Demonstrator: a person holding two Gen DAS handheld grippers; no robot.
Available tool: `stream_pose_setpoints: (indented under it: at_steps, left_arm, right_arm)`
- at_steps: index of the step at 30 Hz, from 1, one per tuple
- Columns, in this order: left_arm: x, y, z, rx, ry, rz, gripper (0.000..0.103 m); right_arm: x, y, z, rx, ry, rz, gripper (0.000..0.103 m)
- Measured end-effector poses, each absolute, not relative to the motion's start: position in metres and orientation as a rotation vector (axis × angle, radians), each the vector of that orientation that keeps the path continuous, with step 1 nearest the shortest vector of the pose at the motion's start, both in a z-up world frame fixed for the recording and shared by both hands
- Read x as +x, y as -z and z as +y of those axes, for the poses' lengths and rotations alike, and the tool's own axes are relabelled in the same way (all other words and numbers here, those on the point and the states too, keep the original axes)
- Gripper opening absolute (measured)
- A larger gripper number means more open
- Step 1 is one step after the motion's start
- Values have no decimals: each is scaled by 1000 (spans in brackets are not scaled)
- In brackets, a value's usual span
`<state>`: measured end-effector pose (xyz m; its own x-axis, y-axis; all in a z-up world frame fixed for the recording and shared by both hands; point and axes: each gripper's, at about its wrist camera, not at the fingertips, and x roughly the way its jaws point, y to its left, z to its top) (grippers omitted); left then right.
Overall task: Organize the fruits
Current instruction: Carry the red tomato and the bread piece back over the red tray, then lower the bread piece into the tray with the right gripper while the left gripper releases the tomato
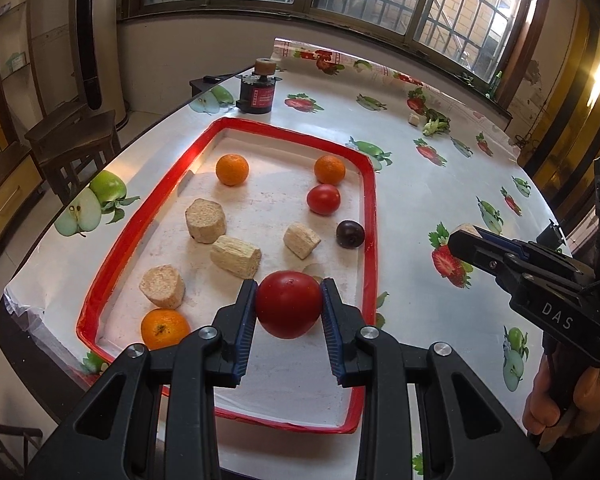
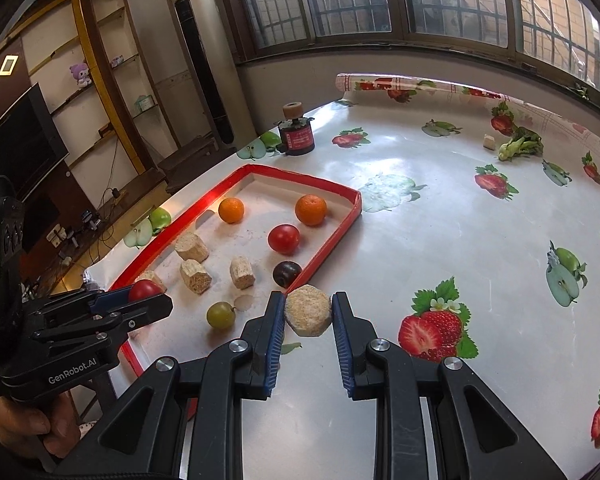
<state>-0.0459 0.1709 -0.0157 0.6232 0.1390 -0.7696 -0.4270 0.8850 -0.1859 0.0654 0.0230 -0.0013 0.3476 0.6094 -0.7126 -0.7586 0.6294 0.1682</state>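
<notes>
My left gripper [image 1: 288, 308] is shut on a large red tomato [image 1: 288, 304] and holds it above the near part of the red-rimmed white tray [image 1: 370, 216]. My right gripper [image 2: 308, 316] is shut on a beige corn-cob piece [image 2: 309, 315], just outside the tray's near right corner [image 2: 328, 252]. In the tray lie three oranges [image 1: 232, 169], a smaller tomato [image 1: 323, 199], a dark plum [image 1: 350, 233], several corn pieces [image 1: 206, 220] and a green grape [image 2: 221, 315]. The right gripper also shows in the left wrist view [image 1: 476, 240], and the left gripper in the right wrist view [image 2: 140, 300].
A black and red jar [image 1: 259, 94] with a roll on top stands at the table's far left edge. A broccoli floret [image 2: 520, 144] and a small beige chunk [image 2: 489, 142] lie at the far right. The tablecloth [image 2: 440, 240] has printed fruit. A chair [image 1: 76, 148] stands left of the table.
</notes>
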Motion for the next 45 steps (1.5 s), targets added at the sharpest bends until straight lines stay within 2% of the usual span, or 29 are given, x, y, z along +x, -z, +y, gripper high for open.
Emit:
stream_pose_setpoints:
  at_steps: [15, 41, 45]
  left_arm:
    - [-62, 35, 186, -427, -341, 877, 29]
    - [-35, 68, 186, -480, -288, 956, 29]
    - [-33, 69, 191, -484, -297, 952, 29]
  right_arm:
    - [72, 5, 57, -228, -937, 841, 24]
    - [101, 50, 178, -346, -1037, 916, 25]
    - [105, 57, 184, -369, -1031, 917, 27]
